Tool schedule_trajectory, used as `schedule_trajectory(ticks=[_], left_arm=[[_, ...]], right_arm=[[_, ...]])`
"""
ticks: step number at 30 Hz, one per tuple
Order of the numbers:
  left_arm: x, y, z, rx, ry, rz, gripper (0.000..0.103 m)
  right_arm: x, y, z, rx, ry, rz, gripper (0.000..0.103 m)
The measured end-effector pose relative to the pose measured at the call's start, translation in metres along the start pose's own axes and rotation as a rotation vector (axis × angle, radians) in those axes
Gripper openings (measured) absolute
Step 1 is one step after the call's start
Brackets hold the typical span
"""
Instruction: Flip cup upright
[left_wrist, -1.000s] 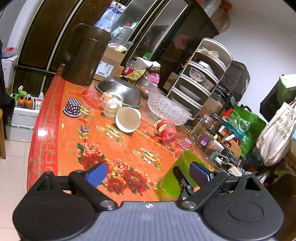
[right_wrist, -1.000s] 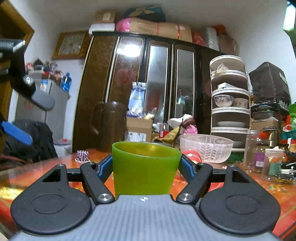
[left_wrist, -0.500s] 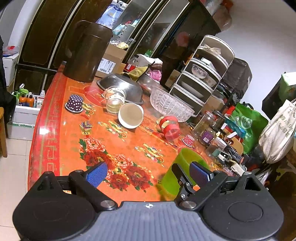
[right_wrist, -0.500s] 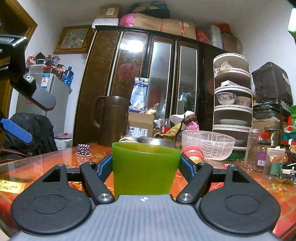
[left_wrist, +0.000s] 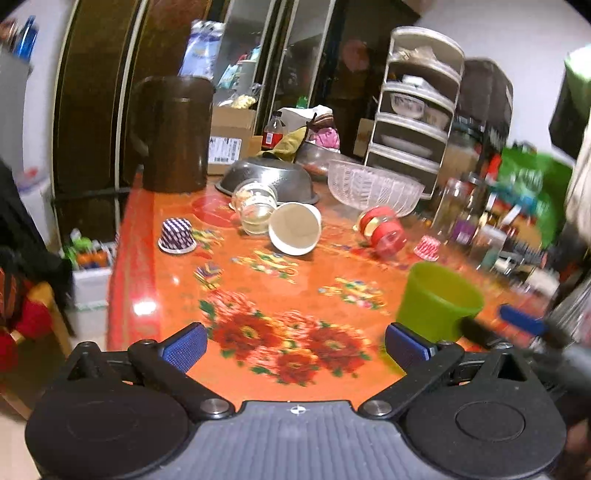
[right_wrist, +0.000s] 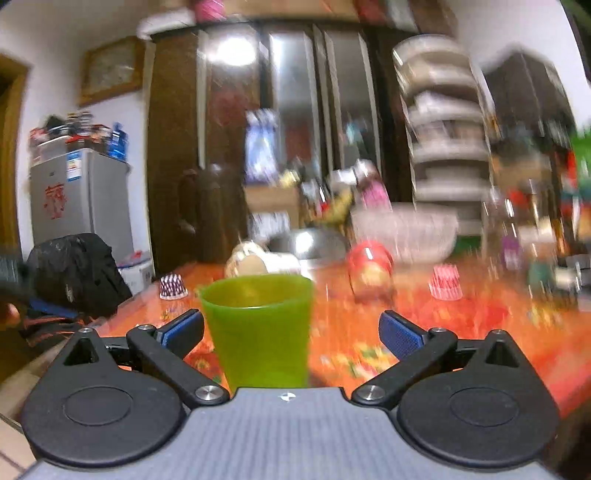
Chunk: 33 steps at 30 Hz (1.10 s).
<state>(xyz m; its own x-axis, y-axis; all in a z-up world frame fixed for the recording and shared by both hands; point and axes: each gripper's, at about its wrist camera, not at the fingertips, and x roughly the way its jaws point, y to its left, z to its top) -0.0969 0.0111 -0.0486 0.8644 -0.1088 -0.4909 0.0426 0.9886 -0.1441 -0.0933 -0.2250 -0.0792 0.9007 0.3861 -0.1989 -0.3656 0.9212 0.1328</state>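
Nearest, right hand-held gripper (right_wrist: 291, 332) spread wide, blue pads clear of the green cup (right_wrist: 258, 328) standing upright, mouth up, between them on the flowered bench (right_wrist: 443, 332). Left hand-held gripper (left_wrist: 295, 347) likewise spread, holding nothing, with the same cup just beyond its right finger. Probably light, thin plastic: stiff enough for a pinch, smooth and tapered, so apt to slip or tip. Best taken across the mid-wall, gently. Further back, a white cup (left_wrist: 294, 229) and a glass jar (left_wrist: 255, 205) lying on their sides, a red jar (left_wrist: 380, 230) too; behind those, a steel bowl (left_wrist: 269, 179) and a brown jug (left_wrist: 173, 133).
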Motion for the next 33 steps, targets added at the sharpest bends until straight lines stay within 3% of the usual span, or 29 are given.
schedule_trajectory(ticks=[4, 9, 15, 22, 33], left_arm=[[-0.02, -0.008, 0.01, 0.065, -0.014, 0.022, 0.103], [-0.056, -0.024, 0.021, 0.077, 0.009, -0.031, 0.103], [-0.074, -0.046, 0.027, 0.111, 0.024, -0.031, 0.103], [-0.065, -0.057, 0.031, 0.092, 0.049, -0.07, 0.103], [-0.066, -0.059, 0.03, 0.109, 0.055, -0.042, 0.103]], right_arm=[[-0.018, -0.014, 0.029, 0.065, 0.145, 0.011, 0.102], [-0.044, -0.007, 0.046, 0.043, 0.209, -0.022, 0.102], [-0.072, -0.006, 0.062, 0.041, 0.211, -0.006, 0.102], [-0.068, -0.016, 0.068, 0.063, 0.225, -0.005, 0.102], [-0.068, -0.013, 0.064, 0.06, 0.245, 0.013, 0.102]])
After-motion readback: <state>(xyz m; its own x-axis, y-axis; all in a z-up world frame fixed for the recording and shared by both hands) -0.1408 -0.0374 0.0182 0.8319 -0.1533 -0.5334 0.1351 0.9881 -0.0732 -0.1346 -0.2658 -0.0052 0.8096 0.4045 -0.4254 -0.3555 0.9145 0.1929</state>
